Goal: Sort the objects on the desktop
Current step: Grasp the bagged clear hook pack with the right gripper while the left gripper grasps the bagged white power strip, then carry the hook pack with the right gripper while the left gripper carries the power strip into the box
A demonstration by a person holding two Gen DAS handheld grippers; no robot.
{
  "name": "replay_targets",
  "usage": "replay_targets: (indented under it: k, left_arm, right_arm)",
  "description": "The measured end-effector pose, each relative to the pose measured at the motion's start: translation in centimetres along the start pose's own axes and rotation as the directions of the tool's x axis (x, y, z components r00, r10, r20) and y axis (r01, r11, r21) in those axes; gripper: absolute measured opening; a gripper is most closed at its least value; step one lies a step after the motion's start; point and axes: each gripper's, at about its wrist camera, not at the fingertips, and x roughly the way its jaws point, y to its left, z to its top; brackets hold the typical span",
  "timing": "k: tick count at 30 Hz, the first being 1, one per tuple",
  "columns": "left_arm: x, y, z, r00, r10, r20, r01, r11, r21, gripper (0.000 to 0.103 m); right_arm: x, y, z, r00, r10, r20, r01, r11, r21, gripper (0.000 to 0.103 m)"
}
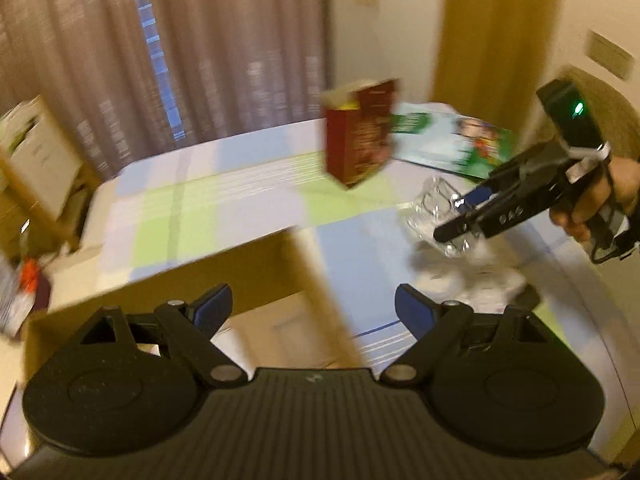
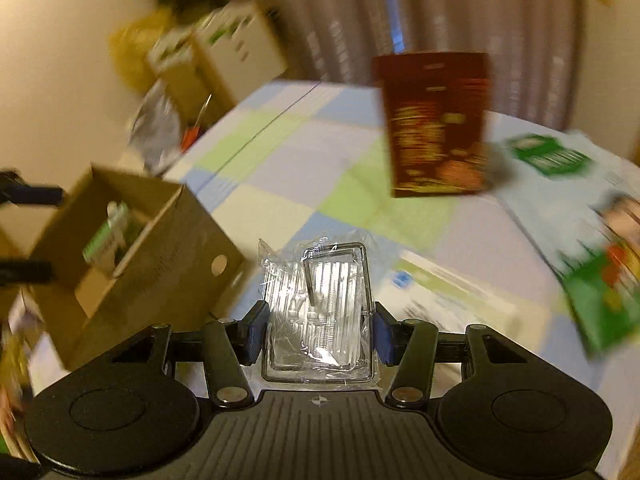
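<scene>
My right gripper [image 2: 318,332] is shut on a clear plastic package [image 2: 320,304] wrapped in crinkled film, held above the checked tablecloth [image 2: 280,160]. The left wrist view shows the same gripper [image 1: 460,228] and package [image 1: 436,212] at the right, with a hand behind. My left gripper [image 1: 314,308] is open with nothing between its blue pads, hovering over an open cardboard box [image 1: 256,264]. That box [image 2: 132,236] lies at the left in the right wrist view, with green-and-white items inside. A dark red box [image 1: 358,132] stands upright on the table [image 2: 436,124].
Green printed leaflets [image 2: 592,280] and a paper sheet [image 2: 452,296] lie at the table's right side. White crumpled material [image 1: 476,284] lies beneath the right gripper. Cartons [image 2: 224,48] and bags are stacked beyond the table's left end, with curtains [image 1: 200,48] behind.
</scene>
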Motion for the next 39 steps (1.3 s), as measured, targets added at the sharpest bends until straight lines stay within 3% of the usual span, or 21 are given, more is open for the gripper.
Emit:
replay_targets:
  k: [5,9,12,18,22,25,27,31,35,39]
  left_arm:
    - [3.4,-5.3,1.7,0.994,-0.097,-0.051,0.1,0.993,0.058,0.086]
    - [6.1,-9.6,3.1,0.98,-0.172,-0.095,0.182,0.978,0.1,0.086]
    - [8.3,-12.6,4.2,0.966,-0.222,-0.133,0.239,0.963,0.126,0.075]
    - [16.1,-16.8,5.9,0.938,-0.235,-0.256,0.279,0.948,0.153,0.071]
    - [21.1,-18.2,6.0,0.911,-0.197,-0.363,0.267,0.952,0.152,0.054]
    - [22.5,-18.5,5.7,0.91,-0.154,-0.386,0.235,0.957,0.173,0.052]
    - [22.5,-18.4,5.4,0.911,-0.148,-0.385,0.23,0.957,0.175,0.041]
    - [22.4,-18.3,4.7,0.913,-0.136,-0.385,0.219,0.959,0.18,0.035]
    - [22.4,-18.1,4.1,0.915,-0.124,-0.384,0.208,0.961,0.184,0.034]
    - [19.3,-16.7,4.0,0.933,-0.165,-0.319,0.218,0.966,0.141,0.034]
  right_arm:
    - [-6.6,-2.7,-4.9,0.994,-0.06,0.096,0.042,0.983,0.177,0.052]
    - [-10.5,-5.2,-9.4,0.986,-0.108,0.124,0.062,0.941,0.333,0.052]
    - [-12.2,-6.5,-13.0,0.983,-0.136,0.126,0.066,0.893,0.446,0.052]
    - [-14.3,-7.8,-18.0,0.979,-0.156,0.134,0.046,0.802,0.596,0.052]
    - [-15.4,-7.9,-20.3,0.979,-0.158,0.13,0.044,0.782,0.621,0.052]
    - [-16.0,-7.8,-21.3,0.979,-0.158,0.131,0.041,0.775,0.631,0.052]
    - [-16.0,-7.8,-21.7,0.98,-0.157,0.126,0.042,0.775,0.631,0.052]
    - [-15.6,-7.5,-21.9,0.983,-0.146,0.114,0.043,0.779,0.625,0.052]
    - [-15.0,-7.0,-21.4,0.984,-0.128,0.121,0.028,0.792,0.61,0.052]
    - [-14.6,-6.2,-20.5,0.986,-0.113,0.122,0.021,0.813,0.582,0.052]
